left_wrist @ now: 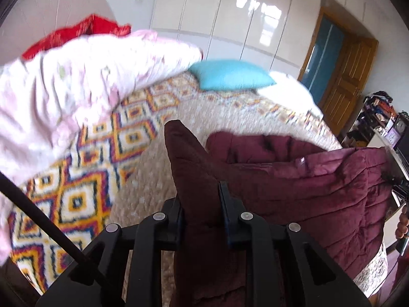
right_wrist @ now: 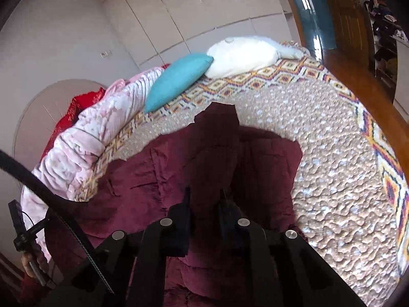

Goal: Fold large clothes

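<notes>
A large maroon quilted jacket [left_wrist: 294, 179] hangs lifted above the bed, stretched between my two grippers. In the left wrist view my left gripper [left_wrist: 200, 192] is shut on a pointed fold of the maroon fabric that stands up between its black fingers. In the right wrist view the same jacket [right_wrist: 143, 179] spreads below and to the left, and my right gripper [right_wrist: 205, 197] is shut on a dark raised fold of it. The other hand-held gripper [right_wrist: 23, 240] shows at the lower left edge, with a hand on it.
The bed carries a beige bedspread [right_wrist: 332, 179] with a bright diamond-pattern border. A crumpled pink quilt [left_wrist: 64, 89] and a red cloth [left_wrist: 76, 33] lie along its far left side. A turquoise pillow [left_wrist: 230, 75] and a white pillow [right_wrist: 242, 56] lie at the head. White wardrobe doors and a wooden door [left_wrist: 342, 76] stand behind.
</notes>
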The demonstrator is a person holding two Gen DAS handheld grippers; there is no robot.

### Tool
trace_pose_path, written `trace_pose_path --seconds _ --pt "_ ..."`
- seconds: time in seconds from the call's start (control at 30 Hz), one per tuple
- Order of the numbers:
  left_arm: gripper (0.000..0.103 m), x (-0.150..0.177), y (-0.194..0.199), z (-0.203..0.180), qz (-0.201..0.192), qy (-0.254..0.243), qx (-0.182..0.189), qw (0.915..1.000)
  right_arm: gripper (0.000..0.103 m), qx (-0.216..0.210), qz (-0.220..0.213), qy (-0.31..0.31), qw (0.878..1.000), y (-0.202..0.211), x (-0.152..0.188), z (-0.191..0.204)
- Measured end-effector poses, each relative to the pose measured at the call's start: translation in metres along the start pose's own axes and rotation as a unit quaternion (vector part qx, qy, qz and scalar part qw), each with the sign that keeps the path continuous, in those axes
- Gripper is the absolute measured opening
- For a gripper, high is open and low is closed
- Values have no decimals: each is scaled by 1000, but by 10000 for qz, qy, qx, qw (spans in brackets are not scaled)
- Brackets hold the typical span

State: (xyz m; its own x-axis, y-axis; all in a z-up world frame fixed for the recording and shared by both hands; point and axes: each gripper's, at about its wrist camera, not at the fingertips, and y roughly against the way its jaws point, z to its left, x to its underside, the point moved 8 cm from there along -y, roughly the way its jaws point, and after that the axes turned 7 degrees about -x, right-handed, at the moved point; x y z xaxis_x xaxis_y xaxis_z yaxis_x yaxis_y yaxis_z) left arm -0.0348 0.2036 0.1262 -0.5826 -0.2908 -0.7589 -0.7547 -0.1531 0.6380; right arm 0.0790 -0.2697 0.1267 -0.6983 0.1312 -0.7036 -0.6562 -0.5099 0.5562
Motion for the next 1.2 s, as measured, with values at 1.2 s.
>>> trace_pose_path --seconds 1.2 --pt "33 -84 -335 -62 993 -819 -2258 9656 19 1979 356 -812 9762 -186 -51 -179"
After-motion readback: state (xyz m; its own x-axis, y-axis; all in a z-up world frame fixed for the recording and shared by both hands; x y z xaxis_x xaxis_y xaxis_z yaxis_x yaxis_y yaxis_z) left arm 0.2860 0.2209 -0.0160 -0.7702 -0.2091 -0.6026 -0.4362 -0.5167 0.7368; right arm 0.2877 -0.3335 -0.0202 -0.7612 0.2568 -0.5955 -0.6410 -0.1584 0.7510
